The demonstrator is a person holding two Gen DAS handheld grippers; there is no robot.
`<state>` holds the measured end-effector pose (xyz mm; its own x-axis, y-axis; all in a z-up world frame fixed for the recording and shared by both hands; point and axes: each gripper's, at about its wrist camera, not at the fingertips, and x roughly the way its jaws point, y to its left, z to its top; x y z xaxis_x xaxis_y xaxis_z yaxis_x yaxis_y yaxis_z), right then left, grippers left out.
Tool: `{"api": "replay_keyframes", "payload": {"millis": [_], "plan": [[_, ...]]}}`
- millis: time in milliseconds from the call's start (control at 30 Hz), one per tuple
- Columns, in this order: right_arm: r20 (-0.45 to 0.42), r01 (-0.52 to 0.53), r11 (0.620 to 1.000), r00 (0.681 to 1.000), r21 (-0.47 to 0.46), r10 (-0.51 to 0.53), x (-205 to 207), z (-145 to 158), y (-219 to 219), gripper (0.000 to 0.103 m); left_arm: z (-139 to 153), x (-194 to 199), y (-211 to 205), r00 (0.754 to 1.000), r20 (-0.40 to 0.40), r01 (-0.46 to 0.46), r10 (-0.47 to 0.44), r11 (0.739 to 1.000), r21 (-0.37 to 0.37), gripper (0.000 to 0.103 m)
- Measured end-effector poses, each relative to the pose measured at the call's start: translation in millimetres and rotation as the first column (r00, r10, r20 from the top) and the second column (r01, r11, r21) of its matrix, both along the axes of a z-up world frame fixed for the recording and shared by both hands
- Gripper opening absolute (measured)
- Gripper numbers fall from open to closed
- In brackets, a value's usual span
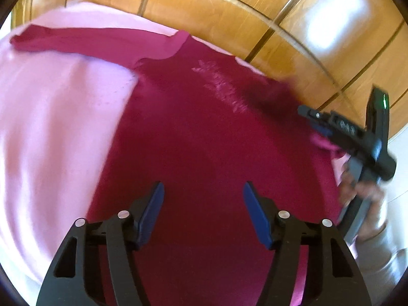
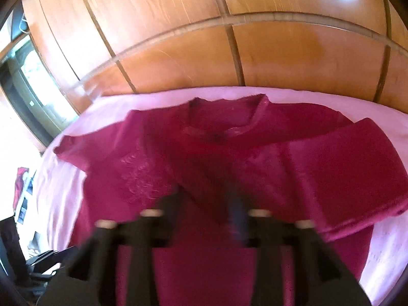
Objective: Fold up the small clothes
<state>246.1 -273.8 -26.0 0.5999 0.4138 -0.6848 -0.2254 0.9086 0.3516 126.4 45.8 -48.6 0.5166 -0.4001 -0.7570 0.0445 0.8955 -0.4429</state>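
Overhead, the left hand-held gripper [image 1: 203,205] gapes wide above the magenta shirt [image 1: 204,140] — right hand-held gripper [image 2: 204,204] blurred, grip unreadable — wooden wardrobe [image 1: 229,7] behind.

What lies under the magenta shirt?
A pink sheet shows all around the magenta shirt, which lies spread on it. Whatever is beneath the shirt's body is covered and cannot be seen.

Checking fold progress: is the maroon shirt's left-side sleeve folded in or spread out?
Spread out. In the left wrist view the sleeve lies straight across the pink sheet, away from the shirt body.
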Motion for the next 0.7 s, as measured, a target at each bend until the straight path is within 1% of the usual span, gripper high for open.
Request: {"api": "replay_keyframes", "payload": {"millis": [33,67,133,267,333,433,500,533,567,600,633,667,700], "plan": [[0.007,0.002,1.0,1.0,0.007,-0.002,-5,3,-4,0.053,2,4,-1,1.0,0.0,-0.001,0.001,1.0,-0.024,0.064],[0.014,0.011,1.0,1.0,0.028,-0.011,-13,7,-12,0.059,4,8,-3,1.0,-0.001,0.004,-0.004,0.999,-0.043,0.064],[0.025,0.028,0.997,0.999,0.068,-0.03,-29,12,-30,0.065,8,20,-12,1.0,-0.01,0.021,-0.022,0.996,-0.084,0.064],[0.016,0.107,0.987,0.994,0.118,-0.11,-66,12,-80,0.067,11,50,-36,0.998,-0.028,0.048,-0.053,0.989,-0.138,0.064],[-0.002,0.159,0.977,0.987,0.144,-0.16,-80,9,-105,0.068,9,67,-52,0.996,-0.05,0.069,-0.077,0.986,-0.15,0.064],[-0.042,0.248,0.949,0.969,0.196,-0.244,-101,2,-149,0.074,0,92,-78,0.99,-0.085,0.097,-0.111,0.983,-0.153,0.064],[-0.062,0.28,0.933,0.96,0.224,-0.274,-107,-2,-164,0.077,-9,109,-97,0.987,-0.107,0.103,-0.117,0.986,-0.131,0.064],[-0.073,0.293,0.925,0.956,0.243,-0.284,-109,-5,-170,0.078,-10,115,-102,0.989,-0.099,0.097,-0.108,0.989,-0.111,0.063],[-0.084,0.304,0.914,0.953,0.269,-0.292,-110,-8,-176,0.079,-8,119,-108,0.991,-0.081,0.099,-0.106,0.991,-0.089,0.057],[-0.093,0.309,0.904,0.951,0.297,-0.295,-111,-9,-181,0.079,-6,126,-117,0.991,-0.064,0.115,-0.119,0.991,-0.066,0.03],[-0.107,0.311,0.885,0.95,0.346,-0.292,-110,-13,-185,0.08,-4,131,-122,0.989,-0.066,0.131,-0.135,0.99,-0.058,0.011],[-0.122,0.307,0.85,0.952,0.429,-0.282,-107,-17,-187,0.082,-1,137,-125,0.987,-0.068,0.141,-0.145,0.988,-0.06,0.011],[-0.127,0.303,0.822,0.952,0.482,-0.277,-105,-18,-190,0.083,9,140,-126,0.989,-0.038,0.138,-0.141,0.988,-0.064,0.011]]}}
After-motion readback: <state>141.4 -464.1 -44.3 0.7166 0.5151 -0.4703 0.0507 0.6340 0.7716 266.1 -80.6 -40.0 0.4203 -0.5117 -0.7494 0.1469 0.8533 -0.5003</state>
